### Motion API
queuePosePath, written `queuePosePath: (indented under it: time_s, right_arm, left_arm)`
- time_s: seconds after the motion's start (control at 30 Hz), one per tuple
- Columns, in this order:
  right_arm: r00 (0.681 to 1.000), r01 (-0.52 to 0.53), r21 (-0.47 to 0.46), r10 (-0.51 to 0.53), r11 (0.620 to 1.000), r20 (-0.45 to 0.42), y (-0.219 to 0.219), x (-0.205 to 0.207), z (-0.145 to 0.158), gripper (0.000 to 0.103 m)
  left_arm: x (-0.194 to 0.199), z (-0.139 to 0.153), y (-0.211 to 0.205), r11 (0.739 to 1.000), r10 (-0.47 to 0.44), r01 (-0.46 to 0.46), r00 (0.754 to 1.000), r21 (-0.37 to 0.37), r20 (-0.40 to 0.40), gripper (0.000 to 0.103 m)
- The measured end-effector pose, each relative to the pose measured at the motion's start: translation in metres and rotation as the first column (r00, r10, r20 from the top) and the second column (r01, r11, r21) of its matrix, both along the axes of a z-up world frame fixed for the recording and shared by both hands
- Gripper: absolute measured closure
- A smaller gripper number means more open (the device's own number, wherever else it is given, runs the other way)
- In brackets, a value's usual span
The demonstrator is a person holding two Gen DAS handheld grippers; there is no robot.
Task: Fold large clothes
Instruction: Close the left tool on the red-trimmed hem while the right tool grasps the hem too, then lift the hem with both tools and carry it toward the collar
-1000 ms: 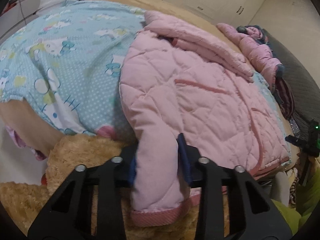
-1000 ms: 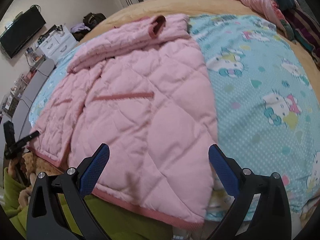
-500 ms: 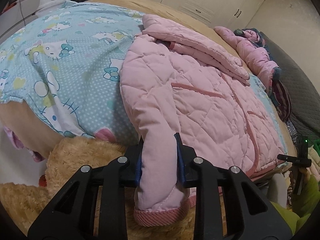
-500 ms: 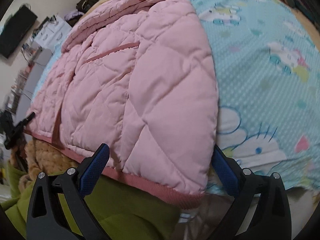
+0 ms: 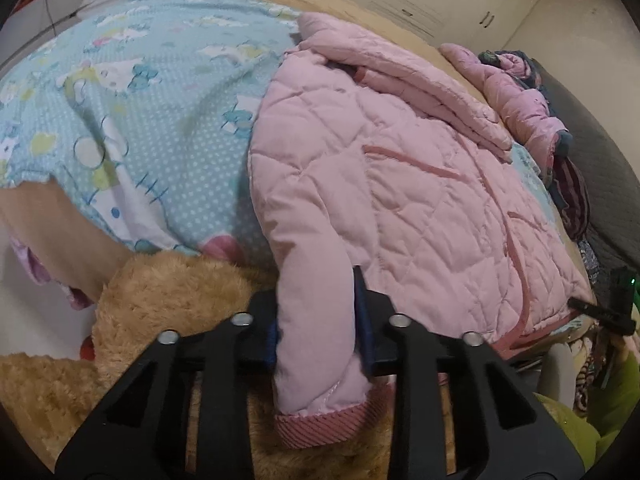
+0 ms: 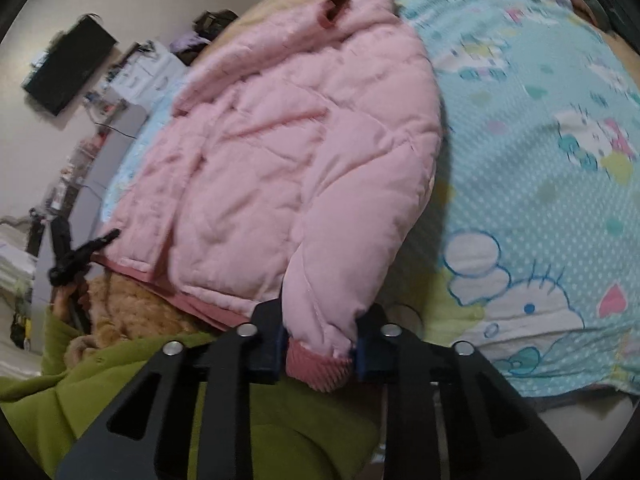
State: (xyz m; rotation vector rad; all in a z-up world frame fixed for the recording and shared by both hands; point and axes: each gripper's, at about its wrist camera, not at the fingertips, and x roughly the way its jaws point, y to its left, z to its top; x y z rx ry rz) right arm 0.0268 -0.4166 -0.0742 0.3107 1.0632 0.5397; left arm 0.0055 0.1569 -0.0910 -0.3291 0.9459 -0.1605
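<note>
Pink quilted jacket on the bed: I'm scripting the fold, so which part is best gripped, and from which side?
Grip the pink quilted jacket at its near corners just above the ribbed hem, coming from the bed's near edge. The hem overhangs there. Left gripper and right gripper already pinch it so.

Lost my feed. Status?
Left gripper shut on jacket sleeve. Right gripper just closed on the hem corner. Nothing in the way.

No readable text, labels, brands or numbers on anything in view
</note>
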Motion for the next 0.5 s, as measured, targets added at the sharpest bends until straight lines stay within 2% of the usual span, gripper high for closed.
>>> queuePosePath:
  time_s: [0.13, 0.37, 0.5]
  right_arm:
    - [0.995, -0.021, 0.049, 0.016, 0.999, 0.094, 0.001, -0.002, 0.029, 0.085]
    - [0.972, -0.064, 0.136, 0.031, 0.989, 0.234, 0.009, 0.002, 0.074, 0.086]
    - [0.952, -0.124, 0.140, 0.078, 0.982, 0.297, 0.022, 0.000, 0.091, 0.086]
  left_arm:
    - [0.001, 0.016, 0.000, 1.000, -0.009, 0.009, 0.999, -0.004, 0.047, 0.090]
    - [0.007, 0.062, 0.000, 1.000, 0.003, -0.002, 0.987, -0.009, 0.160, 0.090]
    - [0.014, 0.088, 0.002, 1.000, 0.026, -0.027, 0.977, -0.001, 0.210, 0.090]
